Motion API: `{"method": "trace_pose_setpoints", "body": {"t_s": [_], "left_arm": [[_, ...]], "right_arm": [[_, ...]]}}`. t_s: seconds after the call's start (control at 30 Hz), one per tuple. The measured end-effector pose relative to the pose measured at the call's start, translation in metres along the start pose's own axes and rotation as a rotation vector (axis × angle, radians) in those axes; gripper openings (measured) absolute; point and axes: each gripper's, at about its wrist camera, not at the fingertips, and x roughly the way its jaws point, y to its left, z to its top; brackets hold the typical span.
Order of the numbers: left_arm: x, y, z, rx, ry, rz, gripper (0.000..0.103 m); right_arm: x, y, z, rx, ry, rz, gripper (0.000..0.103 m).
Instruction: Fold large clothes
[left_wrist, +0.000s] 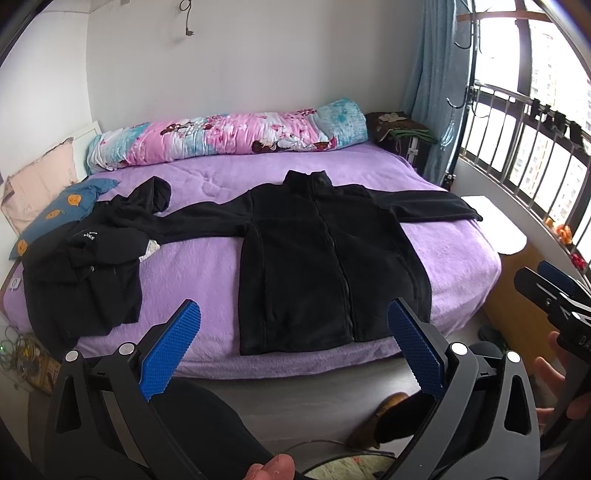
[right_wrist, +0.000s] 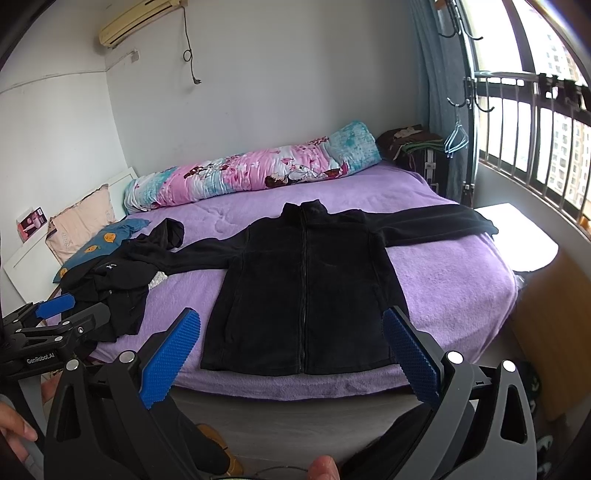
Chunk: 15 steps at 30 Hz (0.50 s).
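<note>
A black zip-front fleece jacket (left_wrist: 325, 258) lies flat, sleeves spread toward 9 and 3 o'clock, on the purple-blanketed bed (left_wrist: 454, 254), with both the left tool (left_wrist: 293, 347) and the right tool (right_wrist: 291, 350) spread wide and empty at 6 o'clock. Soft, thick and limp, it likely grips best at cuffs, shoulders or hem. "GenRobot.AI" is legible on the left tool's body in the right wrist view; white print on the heaped black garment (left_wrist: 88, 266) is unreadable.

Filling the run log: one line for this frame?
phase: pre-fold | jacket: flat on bed, sleeves out | left hand-held gripper: open, empty | right hand-held gripper: open, empty
</note>
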Motion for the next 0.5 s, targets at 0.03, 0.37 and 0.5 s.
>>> {"method": "trace_pose_setpoints", "body": {"t_s": [0.03,0.37,0.5], "left_arm": [[0.0001,0.0002,0.0,0.0,0.0,0.001,0.098],[0.001,0.0,-0.0001,-0.001,0.003,-0.002,0.098],[0.0015,-0.0001,-0.0007,-0.001,0.004,-0.002,0.098]], "right_arm": [[0.0003,-0.0006,0.0005,0.001,0.001,0.0,0.097],[0.0007,0.0002,0.0005,0.0,0.001,-0.001,0.097],[0.0019,-0.0014,0.0,0.002,0.004,-0.002,0.097]]}}
